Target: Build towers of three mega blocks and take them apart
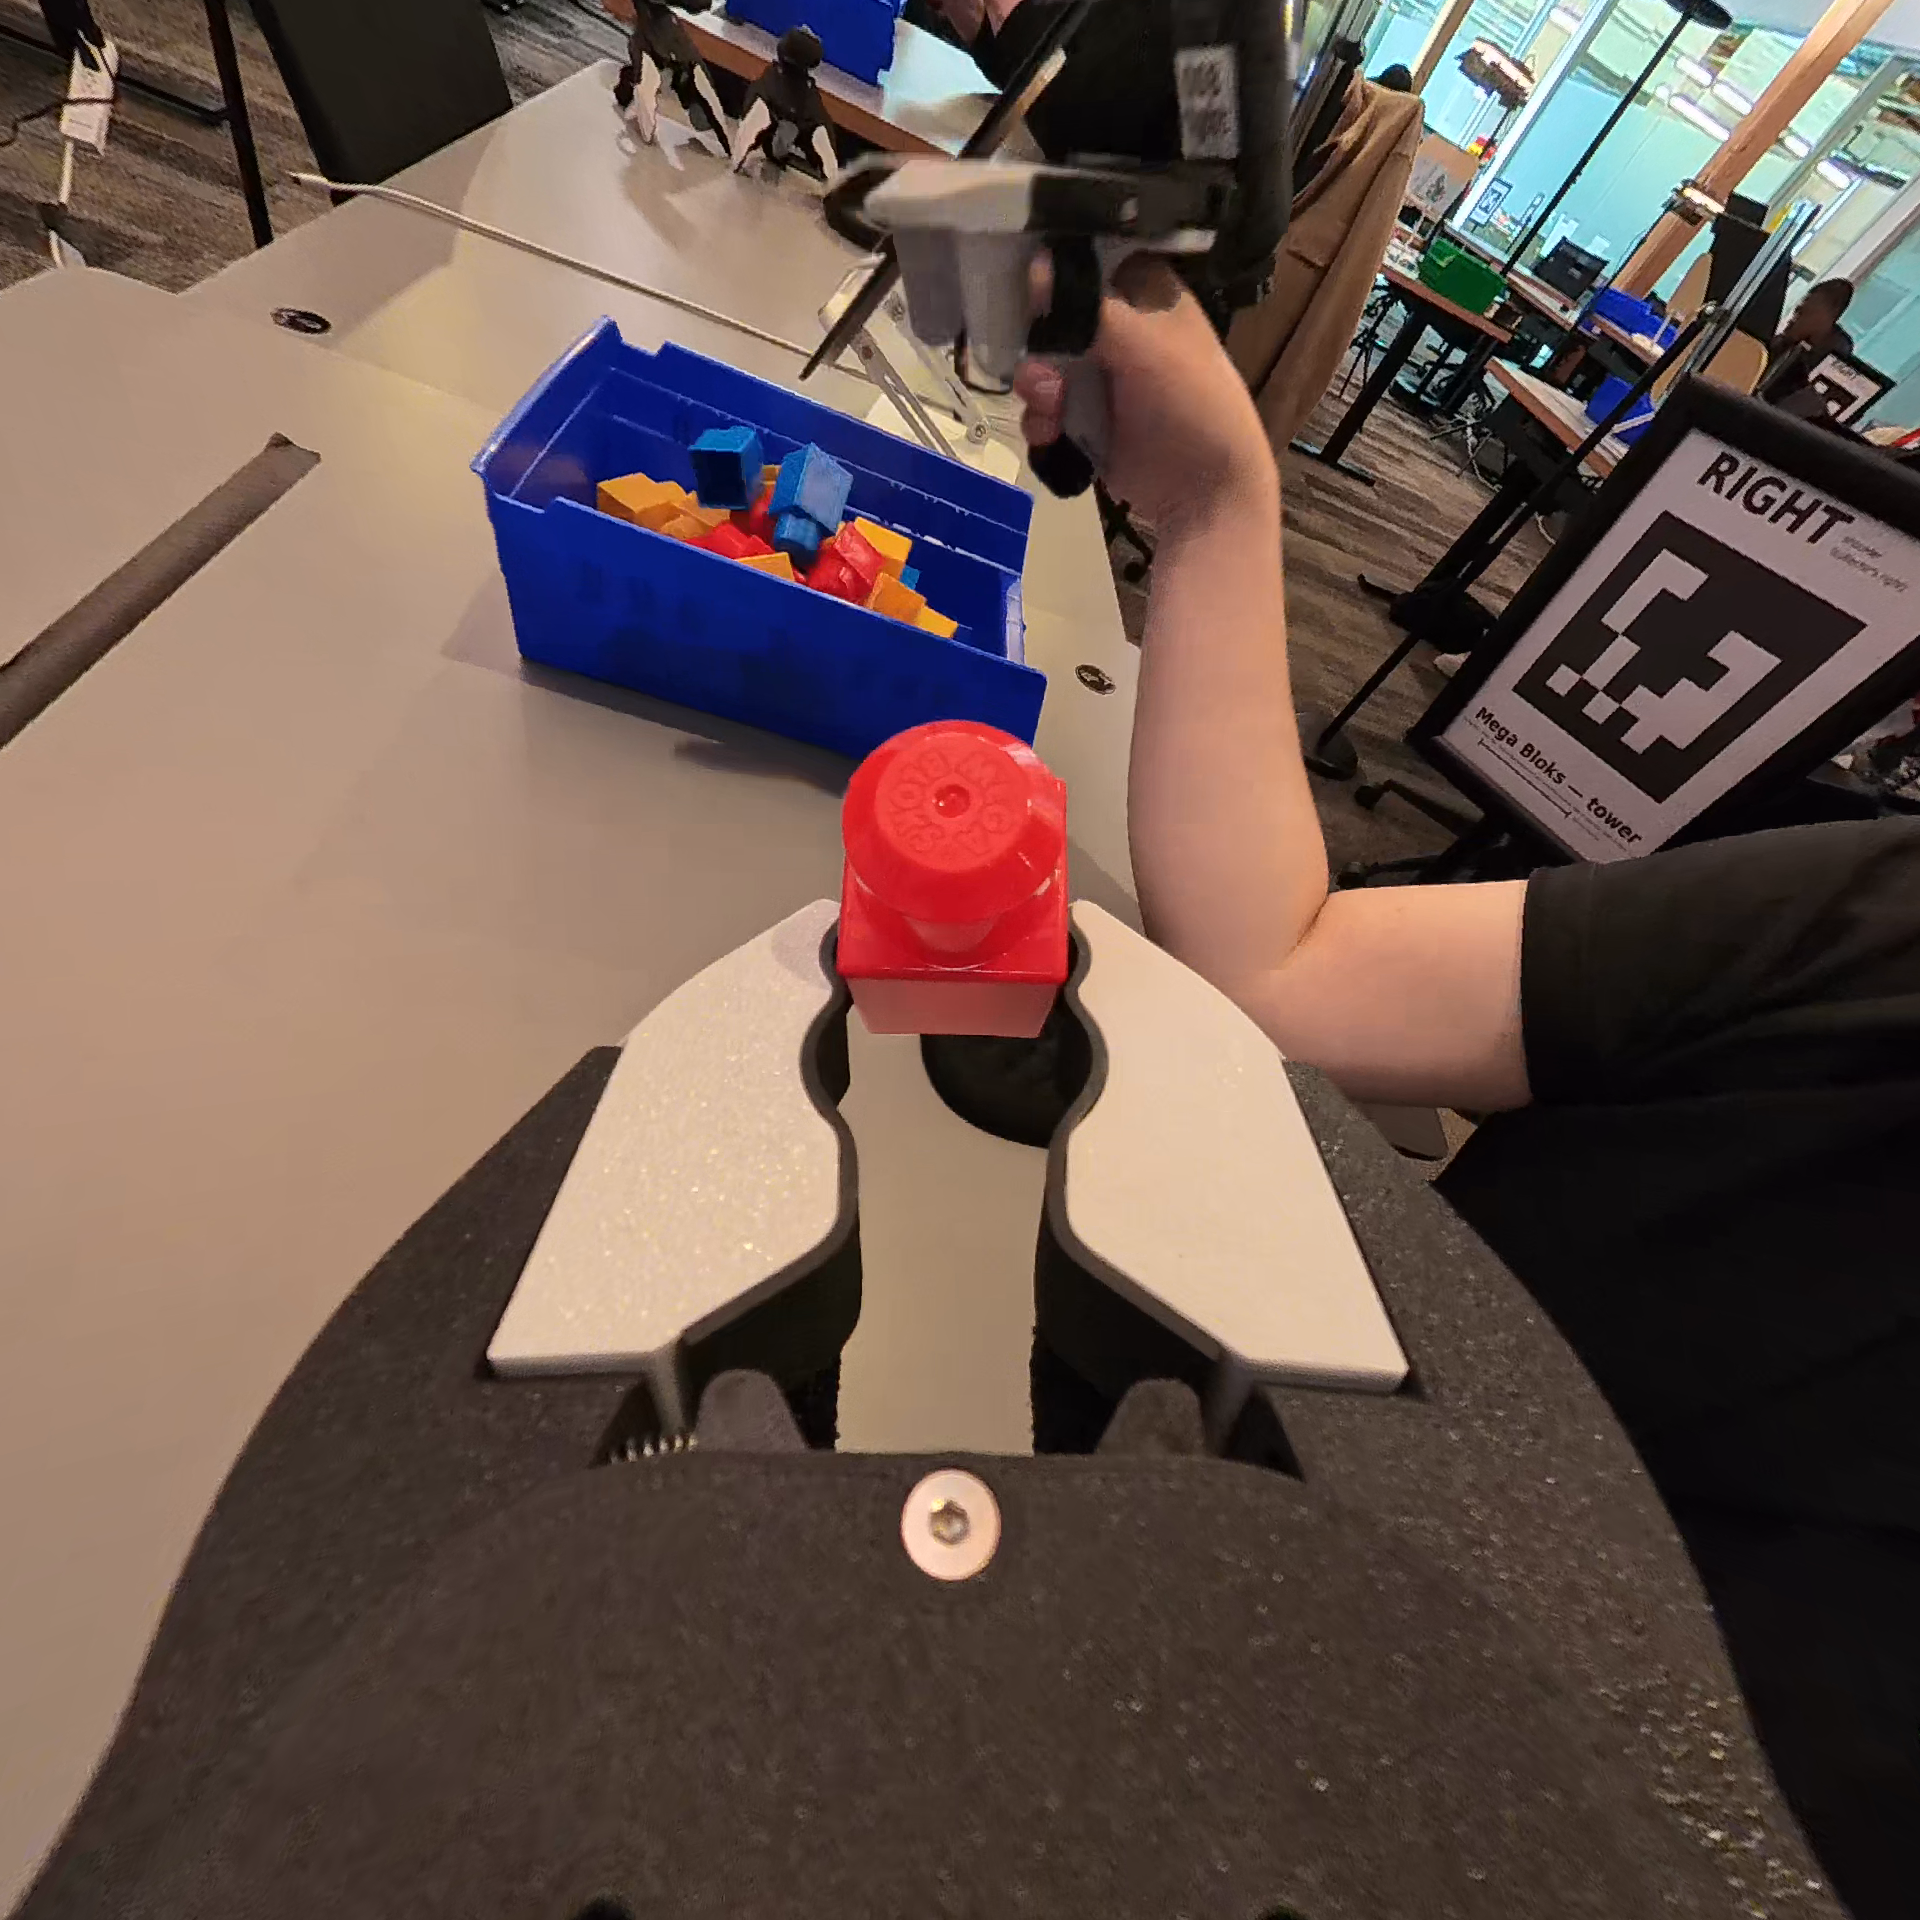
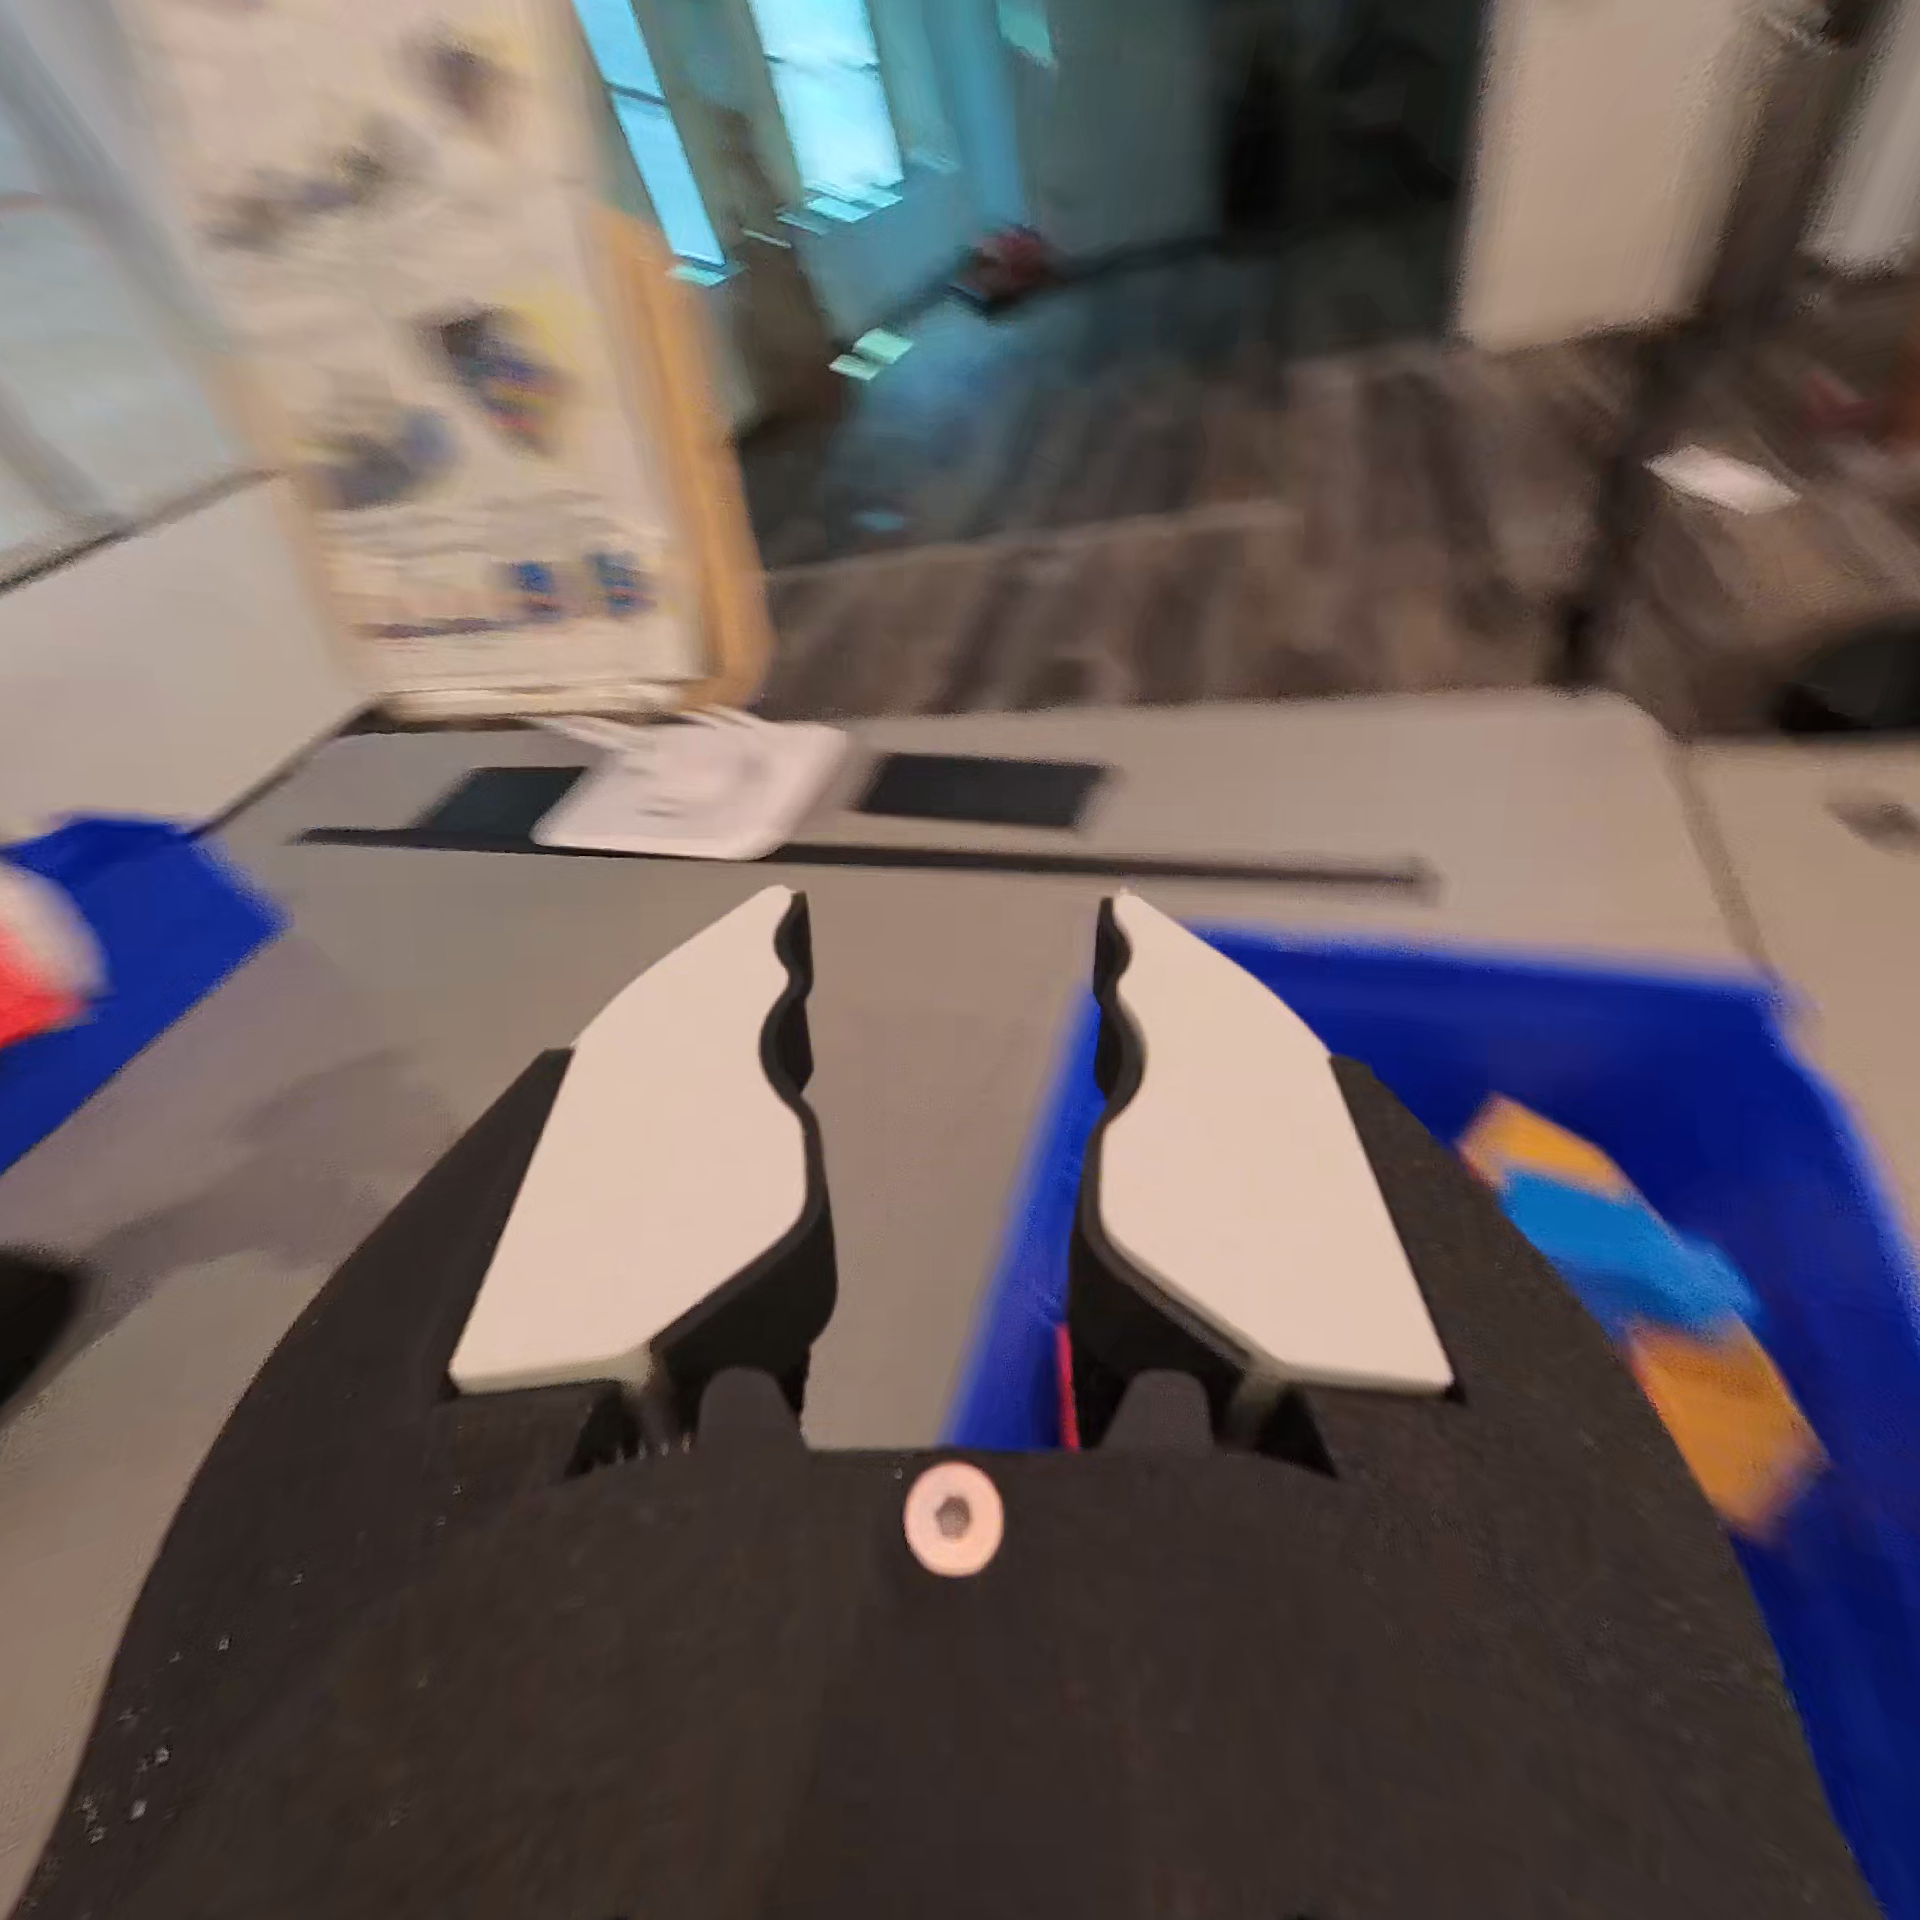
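- Grey table [image 1: 312, 935] in an open office; blue bin [image 1: 748, 634] of loose red, orange and blue blocks [image 1: 800, 520] set on it, beyond the left tongs.
- Left tongs [image 1: 951, 966] pinching red block [image 1: 951, 904] by its square base, stud pointing away, above the table.
- Right tongs [image 2: 951, 935] spread, empty, raised beside the bin; view smeared.
- Likely hollow plastic: light, stiff, smooth-sided, prone to slip or twist.
- Best taken across flat opposite walls of the base, not the round stud.
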Motion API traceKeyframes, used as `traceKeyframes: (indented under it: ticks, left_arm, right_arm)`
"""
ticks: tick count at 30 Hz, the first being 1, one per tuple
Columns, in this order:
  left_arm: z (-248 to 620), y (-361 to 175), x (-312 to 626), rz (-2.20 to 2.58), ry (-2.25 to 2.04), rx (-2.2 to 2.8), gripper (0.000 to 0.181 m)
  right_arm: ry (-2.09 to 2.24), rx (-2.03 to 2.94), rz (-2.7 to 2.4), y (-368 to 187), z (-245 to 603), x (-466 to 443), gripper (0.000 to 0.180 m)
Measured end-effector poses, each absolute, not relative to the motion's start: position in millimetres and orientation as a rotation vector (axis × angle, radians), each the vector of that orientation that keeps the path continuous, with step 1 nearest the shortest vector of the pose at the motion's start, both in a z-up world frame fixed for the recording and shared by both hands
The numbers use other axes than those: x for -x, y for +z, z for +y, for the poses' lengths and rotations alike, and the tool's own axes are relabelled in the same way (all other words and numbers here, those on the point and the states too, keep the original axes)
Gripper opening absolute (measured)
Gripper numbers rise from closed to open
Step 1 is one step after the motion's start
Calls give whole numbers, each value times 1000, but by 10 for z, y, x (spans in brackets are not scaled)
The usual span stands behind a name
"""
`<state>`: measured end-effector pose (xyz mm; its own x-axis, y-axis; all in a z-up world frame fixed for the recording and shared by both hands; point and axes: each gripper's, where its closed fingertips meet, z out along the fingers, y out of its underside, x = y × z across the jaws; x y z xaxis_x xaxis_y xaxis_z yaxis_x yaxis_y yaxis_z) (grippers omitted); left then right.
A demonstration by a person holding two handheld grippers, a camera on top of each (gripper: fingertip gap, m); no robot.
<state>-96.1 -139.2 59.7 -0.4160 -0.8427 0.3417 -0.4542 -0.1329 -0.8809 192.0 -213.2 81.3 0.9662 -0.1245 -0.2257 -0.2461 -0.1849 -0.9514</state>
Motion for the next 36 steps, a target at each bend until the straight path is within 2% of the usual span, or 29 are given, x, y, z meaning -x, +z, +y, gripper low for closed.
traceKeyframes:
  ticks: [3,7,10,18,21,22,26,29,31,36]
  left_arm:
    - [-1367,634,981,1782,-1570,1440,36]
    - [-1356,660,1007,1779,-1559,1429,36]
    - [-1364,663,1015,1785,-1552,1425,36]
    - [-1392,628,1012,1813,-1530,1420,36]
    - [-1410,614,1011,1827,-1524,1416,36]
    - [-1405,596,1009,1830,-1510,1426,36]
    - [-1407,566,1001,1836,-1491,1429,36]
    - [-1447,637,1021,1825,-1548,1407,36]
    - [-1447,649,1047,1836,-1543,1386,27]
    - [-1400,674,1071,1812,-1554,1407,25]
  right_arm:
    - [348,1666,-145,1256,-1750,-901,49]
    - [637,1637,-495,1383,-1464,150,47]
    - [748,1661,-573,1355,-1331,557,47]
    - [713,1786,-717,1104,-1119,1095,47]
    - [717,1846,-770,964,-1080,1236,45]
    - [716,1873,-814,897,-1092,1268,29]
    - [753,1884,-840,867,-1109,1245,28]
    - [899,1783,-770,1048,-1181,1089,29]
    - [999,1684,-701,1214,-1292,852,29]
    - [1199,1261,-573,1787,-1999,95,28]
